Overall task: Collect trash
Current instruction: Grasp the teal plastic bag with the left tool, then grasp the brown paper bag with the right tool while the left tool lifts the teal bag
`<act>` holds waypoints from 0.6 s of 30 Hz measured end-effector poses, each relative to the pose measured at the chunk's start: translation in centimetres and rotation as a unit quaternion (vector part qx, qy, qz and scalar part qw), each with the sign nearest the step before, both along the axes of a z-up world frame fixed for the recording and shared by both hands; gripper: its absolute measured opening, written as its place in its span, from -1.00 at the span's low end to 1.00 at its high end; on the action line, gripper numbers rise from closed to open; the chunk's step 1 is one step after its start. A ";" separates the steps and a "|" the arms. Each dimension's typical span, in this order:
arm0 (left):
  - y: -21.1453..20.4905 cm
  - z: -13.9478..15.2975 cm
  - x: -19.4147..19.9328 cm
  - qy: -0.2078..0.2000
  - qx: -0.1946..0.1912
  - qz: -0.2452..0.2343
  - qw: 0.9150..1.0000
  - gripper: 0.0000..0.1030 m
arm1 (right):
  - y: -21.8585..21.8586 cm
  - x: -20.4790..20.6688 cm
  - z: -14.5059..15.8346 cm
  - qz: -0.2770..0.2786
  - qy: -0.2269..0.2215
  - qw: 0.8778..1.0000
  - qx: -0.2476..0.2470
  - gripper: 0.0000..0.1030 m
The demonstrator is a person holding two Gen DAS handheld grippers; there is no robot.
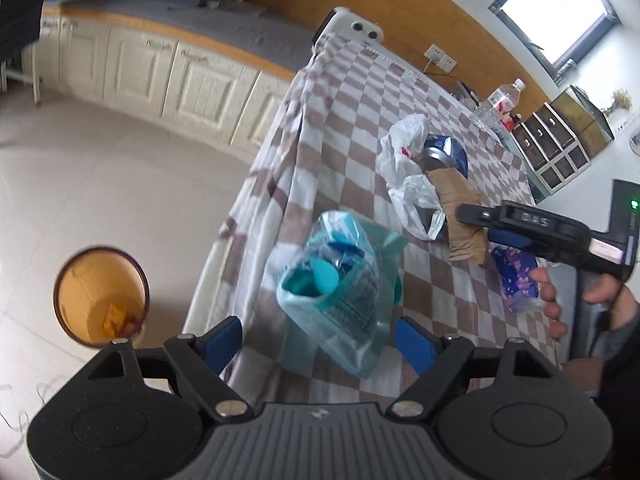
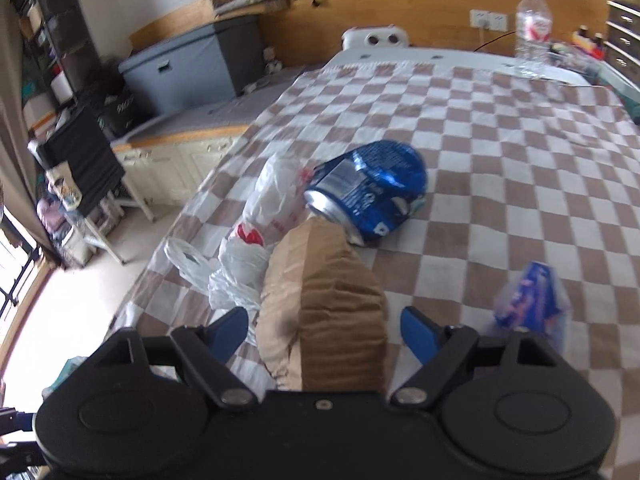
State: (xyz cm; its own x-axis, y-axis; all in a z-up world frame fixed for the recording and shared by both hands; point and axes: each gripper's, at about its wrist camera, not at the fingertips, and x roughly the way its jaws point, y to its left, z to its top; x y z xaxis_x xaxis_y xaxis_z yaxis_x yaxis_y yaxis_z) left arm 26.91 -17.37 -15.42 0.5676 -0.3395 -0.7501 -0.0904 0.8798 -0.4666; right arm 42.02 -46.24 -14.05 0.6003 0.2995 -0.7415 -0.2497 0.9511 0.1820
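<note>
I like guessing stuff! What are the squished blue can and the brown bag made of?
The blue can looks like thin metal: shiny, dented, with a silvery rim. The brown bag looks like paper, perhaps kraft: dull and full of fine wrinkles.

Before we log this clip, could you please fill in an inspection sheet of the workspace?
Surface: checked cloth over the table.
Job's things: teal bag, brown paper bag, crushed blue can, white plastic bags, blue floral packet; amber bin on the floor.
Clutter: water bottle.
Grippers: left tool open around the teal bag; right tool open around the paper bag.
Cables: black lead from the wall socket.
Surroundings: cream cabinets, window.
</note>
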 end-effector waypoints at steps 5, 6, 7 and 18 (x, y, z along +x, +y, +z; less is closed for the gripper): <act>0.0 -0.5 0.1 0.024 -0.025 0.001 0.999 0.61 | 1.1 1.2 -1.0 0.006 0.019 1.000 -0.019 0.50; -0.2 -0.7 0.2 0.030 -0.025 -0.002 0.999 0.61 | 1.3 1.2 -0.9 0.007 0.017 1.000 -0.024 0.42; -0.3 -0.7 0.2 0.032 -0.025 -0.005 0.999 0.61 | 1.3 1.1 -0.9 0.010 0.017 0.999 -0.027 0.29; -1.1 2.1 -0.3 0.022 -0.047 -0.041 0.998 0.60 | -0.9 -2.5 1.3 -0.013 0.008 1.000 0.006 -0.01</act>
